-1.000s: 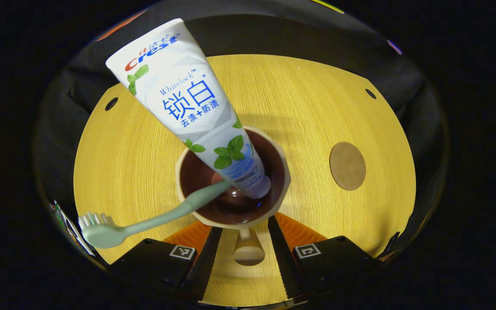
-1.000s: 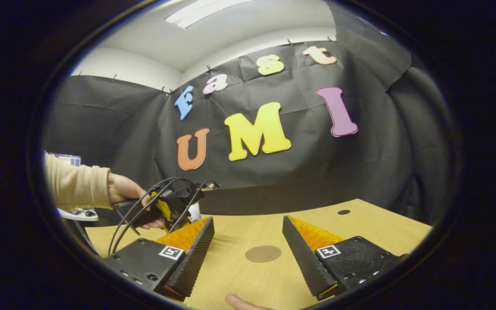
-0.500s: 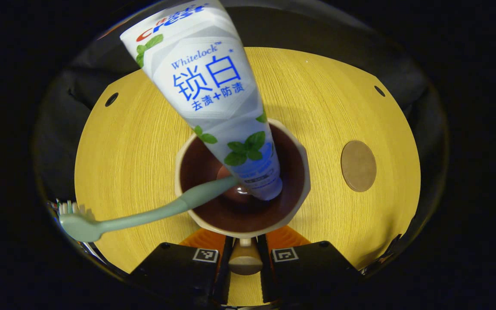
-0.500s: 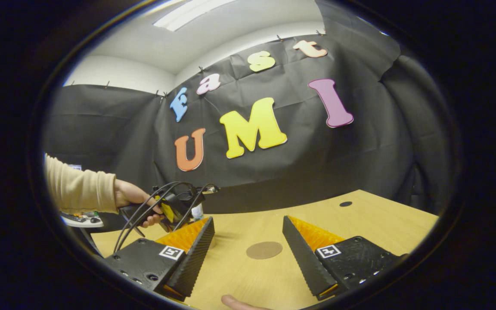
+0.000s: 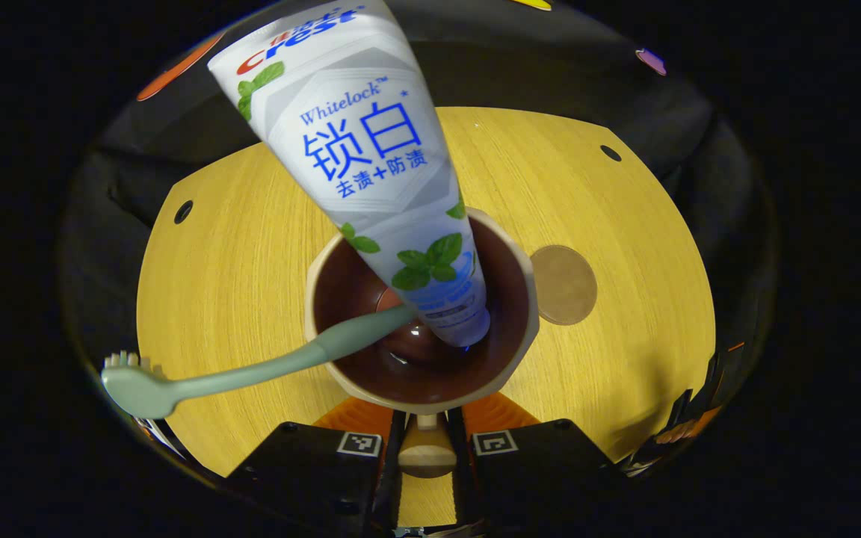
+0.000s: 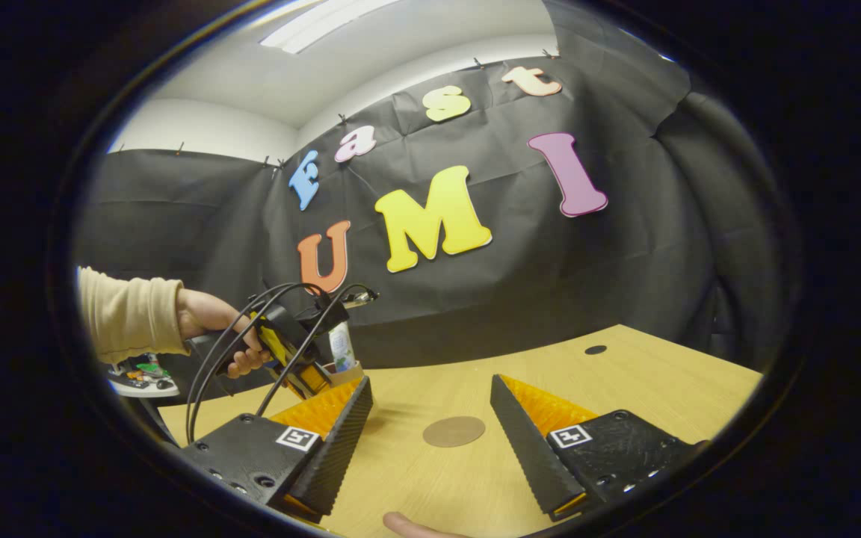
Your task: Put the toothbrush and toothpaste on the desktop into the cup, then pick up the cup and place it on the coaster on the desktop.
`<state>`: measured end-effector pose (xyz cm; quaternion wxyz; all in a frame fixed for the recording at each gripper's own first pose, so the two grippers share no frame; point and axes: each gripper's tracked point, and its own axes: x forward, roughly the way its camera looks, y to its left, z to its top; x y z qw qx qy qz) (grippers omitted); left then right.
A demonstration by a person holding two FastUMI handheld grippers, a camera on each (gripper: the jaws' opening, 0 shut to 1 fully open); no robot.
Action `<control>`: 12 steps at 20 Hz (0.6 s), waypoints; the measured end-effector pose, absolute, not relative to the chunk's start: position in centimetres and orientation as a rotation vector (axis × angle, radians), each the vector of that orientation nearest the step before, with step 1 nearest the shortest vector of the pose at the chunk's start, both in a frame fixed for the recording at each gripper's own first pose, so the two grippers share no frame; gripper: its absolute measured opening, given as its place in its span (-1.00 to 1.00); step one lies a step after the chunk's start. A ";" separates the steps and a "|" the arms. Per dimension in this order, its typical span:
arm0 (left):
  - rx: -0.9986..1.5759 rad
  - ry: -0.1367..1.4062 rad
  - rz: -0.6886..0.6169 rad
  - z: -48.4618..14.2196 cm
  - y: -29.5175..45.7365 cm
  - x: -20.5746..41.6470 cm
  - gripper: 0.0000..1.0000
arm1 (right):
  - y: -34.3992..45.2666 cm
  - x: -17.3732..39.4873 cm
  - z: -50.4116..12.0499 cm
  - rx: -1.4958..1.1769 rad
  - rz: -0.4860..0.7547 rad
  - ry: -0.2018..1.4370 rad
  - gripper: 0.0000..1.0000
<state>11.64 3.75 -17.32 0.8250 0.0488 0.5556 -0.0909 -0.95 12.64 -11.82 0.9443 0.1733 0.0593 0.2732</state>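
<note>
Left gripper view looks straight down into the cup (image 5: 419,388), and from where I stand the first half of the job appears finished: the toothpaste (image 5: 371,164) stands in it cap-down, leaning over the far rim, and the toothbrush (image 5: 251,370) rests in it handle-first, its bristle head sticking out well past the rim on one side. The left gripper (image 5: 424,452) has its fingers nearly together, pressing on the cup's handle from both sides at the near rim. The coaster (image 5: 563,285) lies just beside the cup on the wooden surface (image 5: 236,246), bare, on the side away from the brush head. Whether the cup is off the surface I cannot tell from this angle. What is left, I judge, is carrying the cup over the coaster and setting it down there. In the right gripper view the right gripper (image 6: 430,430) hangs low over the surface with its fingers wide apart and nothing between them, the coaster (image 6: 454,431) lying beyond them; off beside the cup a hand (image 6: 214,329) grips the left gripper (image 6: 303,373).
</note>
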 end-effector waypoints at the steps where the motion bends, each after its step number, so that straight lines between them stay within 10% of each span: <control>1: 0.118 1.180 -0.217 -17.3 3.3 12.0 -0.40 | 12.4 -1.0 -11.9 0.350 0.554 0.121 0.84; 12: 0.233 1.219 -0.350 -17.2 -0.3 18.8 -0.39 | 9.2 -1.0 -14.4 0.271 0.521 0.139 0.84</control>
